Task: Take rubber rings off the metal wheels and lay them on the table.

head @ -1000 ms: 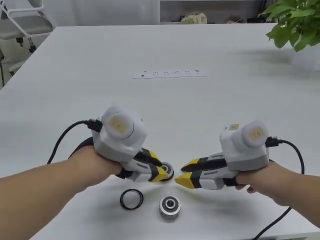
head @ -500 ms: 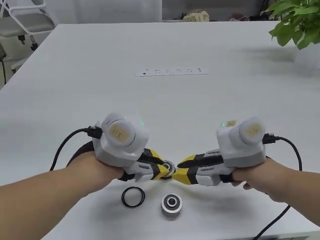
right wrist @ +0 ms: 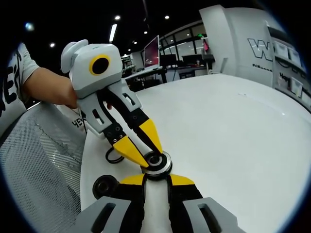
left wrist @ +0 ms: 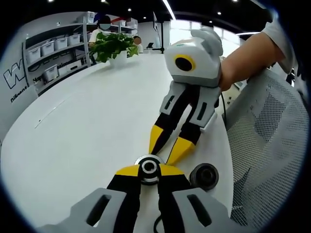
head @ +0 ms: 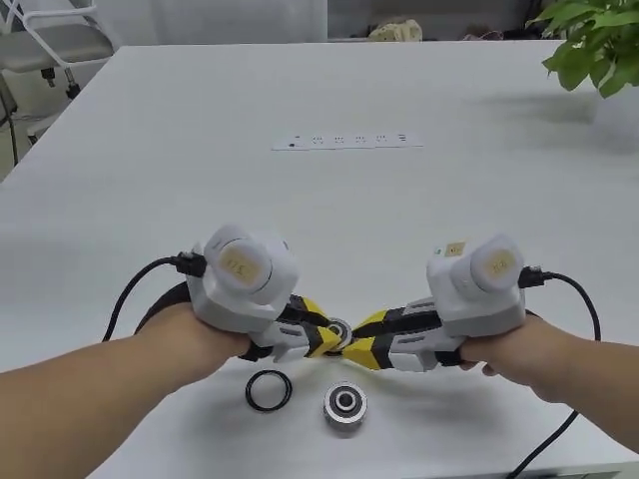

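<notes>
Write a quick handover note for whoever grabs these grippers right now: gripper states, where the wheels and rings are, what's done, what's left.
Left gripper: shut on a wheel.
Right gripper: open, tips at that wheel's rim.
On the table, near its front edge: one loose ring, and a second wheel beside it that looks bare.
Done: one ring off and laid down.
Left: pull the ring off the held wheel (a dark band seems to sit on its rim) and lay it on the table.
</notes>
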A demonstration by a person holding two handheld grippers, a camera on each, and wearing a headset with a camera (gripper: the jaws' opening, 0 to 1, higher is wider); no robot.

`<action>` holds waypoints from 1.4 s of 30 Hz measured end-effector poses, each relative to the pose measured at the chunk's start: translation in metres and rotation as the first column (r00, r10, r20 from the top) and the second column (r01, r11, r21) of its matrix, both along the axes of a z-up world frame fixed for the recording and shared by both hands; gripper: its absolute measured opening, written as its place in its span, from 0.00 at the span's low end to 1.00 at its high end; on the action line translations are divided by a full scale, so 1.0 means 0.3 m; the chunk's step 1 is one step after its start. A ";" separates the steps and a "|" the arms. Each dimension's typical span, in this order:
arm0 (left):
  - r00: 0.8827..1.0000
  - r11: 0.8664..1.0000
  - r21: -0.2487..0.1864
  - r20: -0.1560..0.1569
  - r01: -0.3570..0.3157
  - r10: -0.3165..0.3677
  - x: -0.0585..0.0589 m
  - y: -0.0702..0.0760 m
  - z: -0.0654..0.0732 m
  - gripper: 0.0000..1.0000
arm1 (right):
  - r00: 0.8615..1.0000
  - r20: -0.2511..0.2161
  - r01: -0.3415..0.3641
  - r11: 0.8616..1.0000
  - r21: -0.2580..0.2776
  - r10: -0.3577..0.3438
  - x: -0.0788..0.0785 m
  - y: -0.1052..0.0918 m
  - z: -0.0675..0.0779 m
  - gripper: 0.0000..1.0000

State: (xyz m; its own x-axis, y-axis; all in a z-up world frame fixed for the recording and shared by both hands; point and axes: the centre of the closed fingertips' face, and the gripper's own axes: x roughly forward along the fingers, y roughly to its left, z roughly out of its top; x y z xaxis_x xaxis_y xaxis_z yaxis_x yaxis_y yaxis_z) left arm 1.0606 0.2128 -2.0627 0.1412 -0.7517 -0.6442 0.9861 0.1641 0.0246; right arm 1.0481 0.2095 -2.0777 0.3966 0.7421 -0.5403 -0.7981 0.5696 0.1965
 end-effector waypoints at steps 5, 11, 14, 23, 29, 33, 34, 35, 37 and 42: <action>1.000 1.000 0.000 -0.001 -0.003 0.003 0.001 -0.001 0.000 0.07 | 1.000 -0.010 0.009 1.000 -0.007 -0.009 -0.004 -0.008 -0.007 0.04; 1.000 1.000 -0.001 0.001 -0.007 0.007 -0.001 -0.001 0.001 0.07 | 0.999 -0.025 0.020 1.000 -0.009 -0.020 -0.005 -0.009 -0.009 0.02; 1.000 1.000 0.000 0.000 -0.011 0.011 -0.001 -0.001 0.000 0.07 | 0.998 -0.044 0.044 0.999 -0.006 -0.044 -0.002 -0.016 -0.007 0.00; 1.000 1.000 0.004 0.006 -0.022 0.022 -0.005 -0.002 0.000 0.07 | 0.981 -0.131 0.151 0.988 0.035 -0.145 0.018 -0.035 -0.004 0.00; 1.000 1.000 0.012 0.004 -0.026 0.026 -0.012 -0.004 0.000 0.06 | 0.975 -0.138 0.183 0.982 0.049 -0.175 0.026 -0.046 0.001 0.00; 1.000 1.000 0.016 0.007 -0.026 0.026 -0.011 -0.006 -0.001 0.06 | 0.967 -0.156 0.214 0.973 0.083 -0.199 0.034 -0.052 0.016 0.00; 1.000 1.000 0.016 0.006 -0.027 0.027 -0.011 -0.006 -0.001 0.06 | 0.966 -0.160 0.217 0.972 0.087 -0.201 0.033 -0.051 0.018 0.00; 1.000 0.999 0.016 0.007 -0.028 0.027 -0.011 -0.006 -0.002 0.06 | 0.966 -0.160 0.219 0.971 0.094 -0.202 0.034 -0.050 0.021 0.00; 0.999 0.999 0.016 0.009 -0.031 0.031 -0.011 -0.007 -0.002 0.06 | 0.966 -0.161 0.220 0.969 0.110 -0.201 0.034 -0.045 0.030 0.00; 0.999 0.999 0.017 0.014 -0.035 0.034 -0.010 -0.009 -0.002 0.06 | 0.964 -0.169 0.225 0.967 0.121 -0.203 0.031 -0.039 0.036 0.00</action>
